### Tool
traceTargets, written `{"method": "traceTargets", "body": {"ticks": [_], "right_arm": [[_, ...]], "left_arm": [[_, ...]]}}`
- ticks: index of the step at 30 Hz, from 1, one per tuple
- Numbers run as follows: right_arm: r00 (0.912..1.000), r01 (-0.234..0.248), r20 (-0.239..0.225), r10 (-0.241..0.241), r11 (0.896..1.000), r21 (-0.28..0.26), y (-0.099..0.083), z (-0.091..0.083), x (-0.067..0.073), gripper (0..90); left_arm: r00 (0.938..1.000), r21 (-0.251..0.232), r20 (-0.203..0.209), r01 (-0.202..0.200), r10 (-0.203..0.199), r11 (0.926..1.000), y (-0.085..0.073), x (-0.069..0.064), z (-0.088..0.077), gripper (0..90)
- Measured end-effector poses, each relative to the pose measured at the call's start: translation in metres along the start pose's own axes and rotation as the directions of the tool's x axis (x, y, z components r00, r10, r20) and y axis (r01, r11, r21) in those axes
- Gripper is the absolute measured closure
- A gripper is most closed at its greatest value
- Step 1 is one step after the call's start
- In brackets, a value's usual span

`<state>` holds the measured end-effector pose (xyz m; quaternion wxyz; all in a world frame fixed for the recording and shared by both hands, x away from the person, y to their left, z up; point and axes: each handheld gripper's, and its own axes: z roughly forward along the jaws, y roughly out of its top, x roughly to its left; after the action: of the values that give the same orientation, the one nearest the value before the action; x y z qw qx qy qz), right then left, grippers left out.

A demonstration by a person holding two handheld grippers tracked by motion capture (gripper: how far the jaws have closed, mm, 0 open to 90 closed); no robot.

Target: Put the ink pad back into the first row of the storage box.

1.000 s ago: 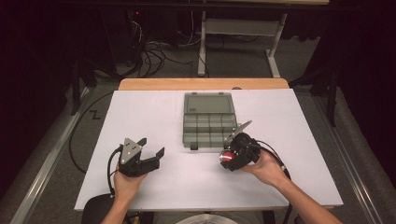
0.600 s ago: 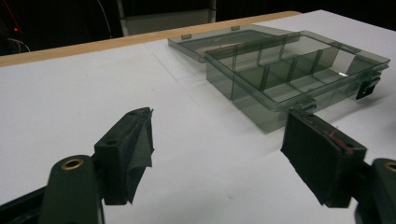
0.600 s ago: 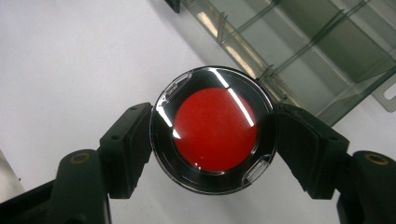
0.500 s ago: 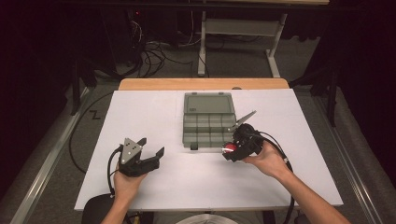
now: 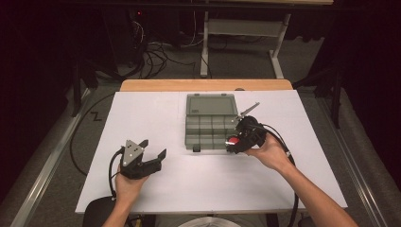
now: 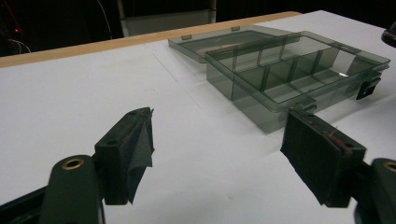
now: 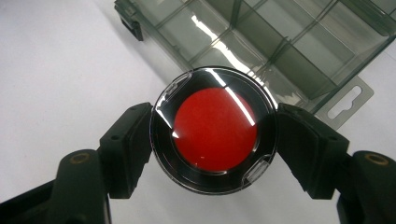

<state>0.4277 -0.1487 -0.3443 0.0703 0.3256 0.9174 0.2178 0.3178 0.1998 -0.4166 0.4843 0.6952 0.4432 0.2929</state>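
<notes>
Right gripper (image 5: 235, 142): held at the near right corner of the box (image 5: 211, 124); a disc (image 7: 215, 129) is pinched between its jaws, one pad on each side of the rim. Disc: round, clear-rimmed case with black ring and red centre, seen in the right gripper view just before the box's edge, above the white table (image 5: 156, 118).

Box: smoky clear plastic, divided into compartments, lid laid open flat behind it; a black latch is seen at its near edge. It is set at the table's middle, toward the far side.

Left gripper (image 5: 150, 156): held low at the near left, well apart from the box; jaws spread wide, nothing between them.
</notes>
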Motion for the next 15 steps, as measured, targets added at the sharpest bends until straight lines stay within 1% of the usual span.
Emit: {"method": "traceTargets", "body": {"ticks": [2,3,4,5,7,8,11,12,13,15], "right_arm": [[1.0,0.002,0.004,-0.002,1.0,0.0,0.002,0.001,-0.002,31.7],[0.9999,-0.01,0.006,0.01,1.0,0.004,0.002,0.001,-0.002,31.7],[1.0,-0.003,0.006,0.003,1.0,0.0,0.003,0.001,-0.004,31.7],[0.9999,-0.01,0.01,0.01,1.0,0.004,0.004,0.001,-0.004,31.7],[0.9999,-0.006,0.012,0.006,1.0,0.003,0.005,0.002,-0.006,31.7],[0.9998,-0.014,0.016,0.014,1.0,0.004,0.007,0.002,-0.007,31.7],[0.9997,-0.013,0.02,0.013,1.0,0.005,0.009,0.002,-0.01,31.7],[0.9993,-0.028,0.024,0.028,1.0,0.008,0.011,0.002,-0.011,31.7],[0.9995,-0.016,0.027,0.016,1.0,0.003,0.012,0.002,-0.012,31.6],[0.9991,-0.026,0.033,0.026,1.0,0.003,0.015,0.002,-0.014,31.7]], "left_arm": [[1.0,0.0,0.0,0.0,0.0,1.0,0.0,0.0,0.0,25.4],[1.0,-0.001,0.0,0.001,-0.001,1.0,0.0,0.0,0.0,25.4],[1.0,-0.001,0.0,0.0,0.0,1.0,0.0,0.0,0.0,25.4],[1.0,-0.001,0.001,0.001,-0.001,1.0,0.0,0.0,0.0,25.4],[1.0,0.0,0.001,0.001,-0.001,1.0,0.0,0.0,0.0,25.4],[1.0,-0.001,0.001,0.0,0.0,1.0,0.0,0.0,0.0,25.4],[1.0,-0.001,0.0,0.0,0.0,1.0,0.0,0.0,0.0,25.4],[1.0,-0.002,0.0,0.0,0.0,1.0,0.0,0.0,0.0,25.4],[1.0,-0.002,0.0,0.0,0.0,1.0,0.0,0.0,0.0,25.4],[1.0,-0.002,0.0,0.0,0.0,1.0,0.0,0.0,0.0,25.4]]}}
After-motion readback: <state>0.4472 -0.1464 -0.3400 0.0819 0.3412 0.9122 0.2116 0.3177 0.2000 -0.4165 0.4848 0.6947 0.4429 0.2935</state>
